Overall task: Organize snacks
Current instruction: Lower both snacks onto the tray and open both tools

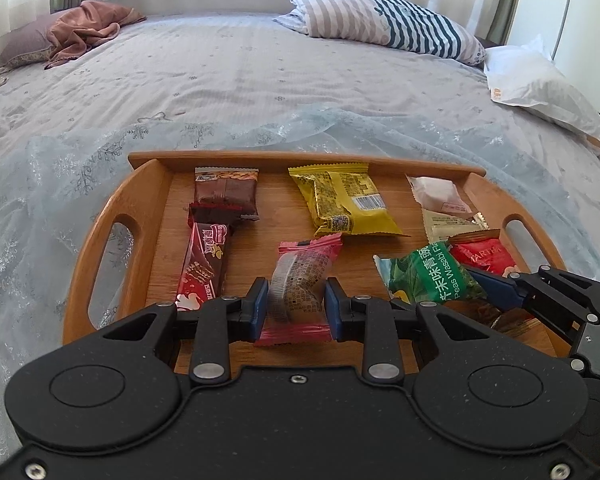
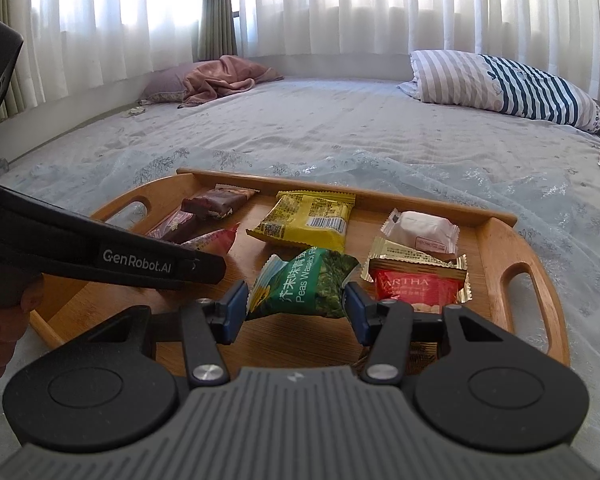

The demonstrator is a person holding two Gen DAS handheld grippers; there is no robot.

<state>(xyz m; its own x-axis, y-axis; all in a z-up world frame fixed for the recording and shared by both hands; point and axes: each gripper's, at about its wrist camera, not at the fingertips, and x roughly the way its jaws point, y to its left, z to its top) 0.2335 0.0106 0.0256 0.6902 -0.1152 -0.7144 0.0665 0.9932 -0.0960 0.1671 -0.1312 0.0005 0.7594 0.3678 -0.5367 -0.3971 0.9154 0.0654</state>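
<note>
Bamboo tray on pale floral bedspread, taken as landmark. At tray's left end: red-brown chocolate bar, lengthwise, with brown wafer pack just beyond it toward far rim. Tray centre, near edge: pink-ended wrapped snack, pinched between blue pads of left gripper, jaws nearly together on its sides. Tray centre, far side: yellow packet, barcode up. Right of centre: green wasabi-pea bag, gripped at both sides by right gripper, jaws roughly half spread, bag crumpled between pads. Right end of tray: red sachet overlapping cream sachet, pale pink wrapped cake just beyond them near far rim. Beyond tray, far left: mauve blanket heaped on bedspread. Beyond tray, far right: striped pillow, then white plastic bag at bed edge.
</note>
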